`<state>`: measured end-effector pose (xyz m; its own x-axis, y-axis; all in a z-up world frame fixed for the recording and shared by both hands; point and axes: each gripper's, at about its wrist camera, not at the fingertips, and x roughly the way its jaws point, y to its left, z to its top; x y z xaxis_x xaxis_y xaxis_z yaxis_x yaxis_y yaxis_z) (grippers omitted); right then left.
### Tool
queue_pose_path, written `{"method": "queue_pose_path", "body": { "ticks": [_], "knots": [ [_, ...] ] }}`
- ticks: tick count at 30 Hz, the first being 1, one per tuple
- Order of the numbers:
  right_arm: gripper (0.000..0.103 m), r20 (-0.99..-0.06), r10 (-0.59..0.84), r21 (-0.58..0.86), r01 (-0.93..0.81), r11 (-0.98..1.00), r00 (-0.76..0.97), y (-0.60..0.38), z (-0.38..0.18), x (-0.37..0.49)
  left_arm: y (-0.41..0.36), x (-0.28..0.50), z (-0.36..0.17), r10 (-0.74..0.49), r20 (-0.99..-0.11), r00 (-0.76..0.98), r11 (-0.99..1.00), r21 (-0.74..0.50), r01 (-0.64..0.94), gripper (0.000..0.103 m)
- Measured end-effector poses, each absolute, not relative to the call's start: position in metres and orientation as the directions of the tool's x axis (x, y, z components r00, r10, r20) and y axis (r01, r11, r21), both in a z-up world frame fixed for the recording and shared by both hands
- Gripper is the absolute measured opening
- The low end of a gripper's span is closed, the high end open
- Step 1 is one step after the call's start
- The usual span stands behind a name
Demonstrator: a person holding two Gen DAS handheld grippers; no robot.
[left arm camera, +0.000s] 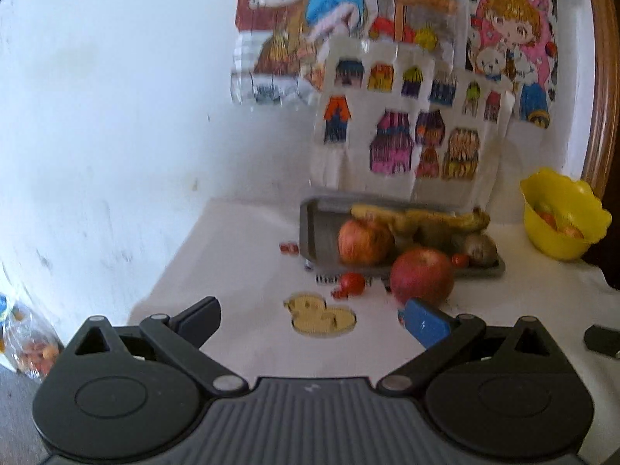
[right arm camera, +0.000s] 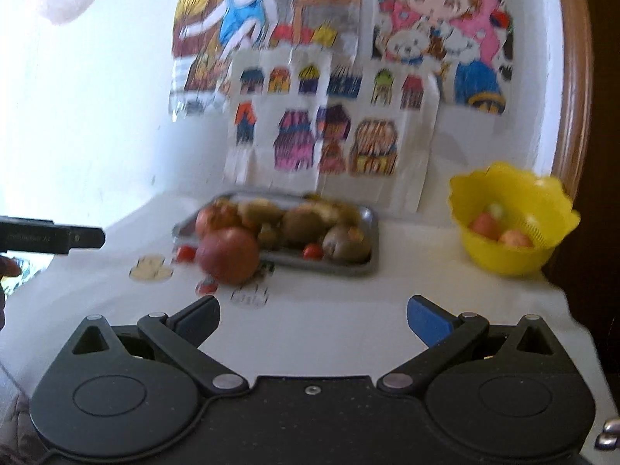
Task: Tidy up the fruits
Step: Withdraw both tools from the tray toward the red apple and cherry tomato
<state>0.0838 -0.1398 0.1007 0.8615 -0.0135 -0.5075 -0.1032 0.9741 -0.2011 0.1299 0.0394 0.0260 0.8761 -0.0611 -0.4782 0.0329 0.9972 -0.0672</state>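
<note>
A big red apple (left arm camera: pixel 422 277) (right arm camera: pixel 228 255) lies on the white tablecloth just in front of a grey metal tray (left arm camera: pixel 310 232) (right arm camera: pixel 366 219). The tray holds another apple (left arm camera: pixel 364 242), bananas (left arm camera: pixel 418 217) and brown round fruits (left arm camera: pixel 480 248) (right arm camera: pixel 345 244). Small red tomatoes (left arm camera: pixel 352 283) (right arm camera: pixel 186 252) sit by the tray's front edge. My left gripper (left arm camera: pixel 312 323) is open and empty, its right finger just short of the loose apple. My right gripper (right arm camera: pixel 313 321) is open and empty, well back from the tray. A yellow bowl (left arm camera: pixel 562 213) (right arm camera: pixel 511 213) at the right holds a few fruits.
Coloured drawings (left arm camera: pixel 407 77) hang on the white wall behind the tray. A duck print (left arm camera: pixel 321 316) marks the cloth. A plastic bag of fruit (left arm camera: pixel 31 348) sits low at the left. A black finger of the left gripper (right arm camera: pixel 85 237) juts in from the left.
</note>
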Motion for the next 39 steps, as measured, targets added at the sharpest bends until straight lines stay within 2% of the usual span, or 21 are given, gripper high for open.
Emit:
{"method": "queue_pose_path", "body": {
  "ticks": [5,9,28,39],
  "knots": [
    [0.102,-0.582,-0.016,-0.204,-0.128,0.971,0.813,-0.127,0.079,0.086,0.036,0.132,0.012,-0.065,-0.552,0.831,0.998,-0.033,0.056,0.103],
    [0.102,-0.611,-0.002,-0.197,-0.15,0.969,0.792,-0.121,0.07,0.088,0.036,0.133,0.007,-0.063,-0.575,0.815,0.998,-0.025,0.059,0.103],
    [0.102,-0.632,0.013,-0.167,-0.153,0.974,0.775,-0.123,0.068,0.131,0.044,0.169,0.001,-0.004,-0.623,0.782,1.0,0.015,0.018,0.103],
    [0.102,-0.63,0.066,-0.155,-0.209,0.966,0.774,-0.108,0.065,0.182,0.047,0.211,-0.004,0.043,-0.63,0.776,0.996,0.09,0.017,0.103]
  ]
}}
